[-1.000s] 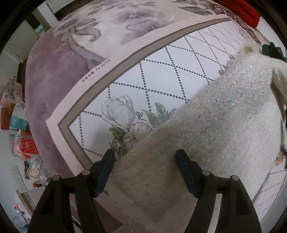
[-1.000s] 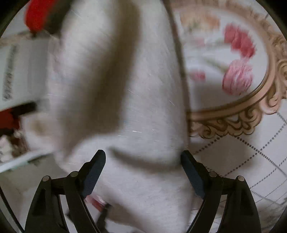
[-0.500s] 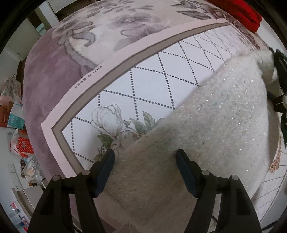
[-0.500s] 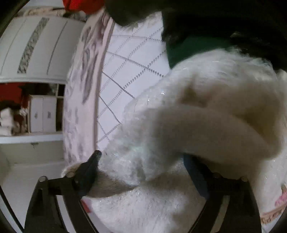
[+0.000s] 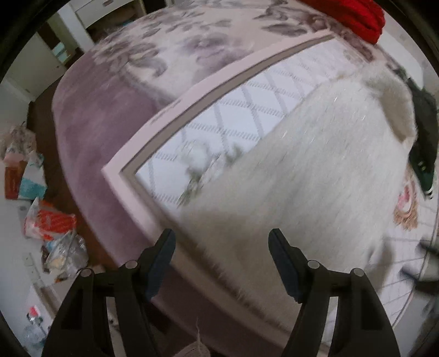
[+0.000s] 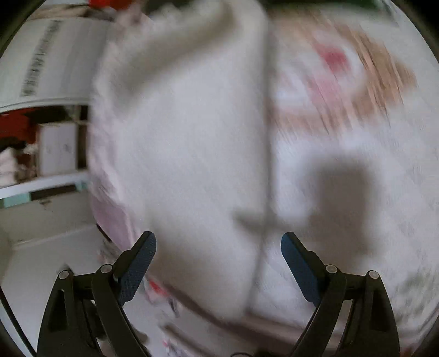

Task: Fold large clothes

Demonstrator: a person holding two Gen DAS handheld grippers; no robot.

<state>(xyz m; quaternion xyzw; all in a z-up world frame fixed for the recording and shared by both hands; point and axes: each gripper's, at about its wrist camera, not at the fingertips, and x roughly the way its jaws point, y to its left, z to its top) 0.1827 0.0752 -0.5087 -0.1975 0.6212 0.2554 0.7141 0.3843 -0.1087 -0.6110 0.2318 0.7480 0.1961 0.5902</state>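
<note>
A fluffy white sweater (image 5: 315, 170) lies spread on the bed cover (image 5: 219, 115), a white cover with a diamond pattern. My left gripper (image 5: 221, 247) hovers open above the sweater's near hem, pointing straight down, and its pads touch nothing. The right wrist view is blurred by motion. There the sweater (image 6: 186, 142) fills the middle, with its straight edge running down the picture. My right gripper (image 6: 218, 247) stands wide open above that edge with nothing between its fingers. Its shadow falls on the cover to the right.
A red cloth (image 5: 356, 13) lies at the far end of the bed. A black and green object (image 5: 422, 142) shows at the sweater's right side. Bags and packets (image 5: 49, 219) litter the floor on the left. A white shelf unit (image 6: 55, 148) stands beyond the bed.
My left gripper has lifted off the sweater, so more of the bed edge and floor shows. My right gripper has swung away from the bunched sleeve and now faces the flat sweater.
</note>
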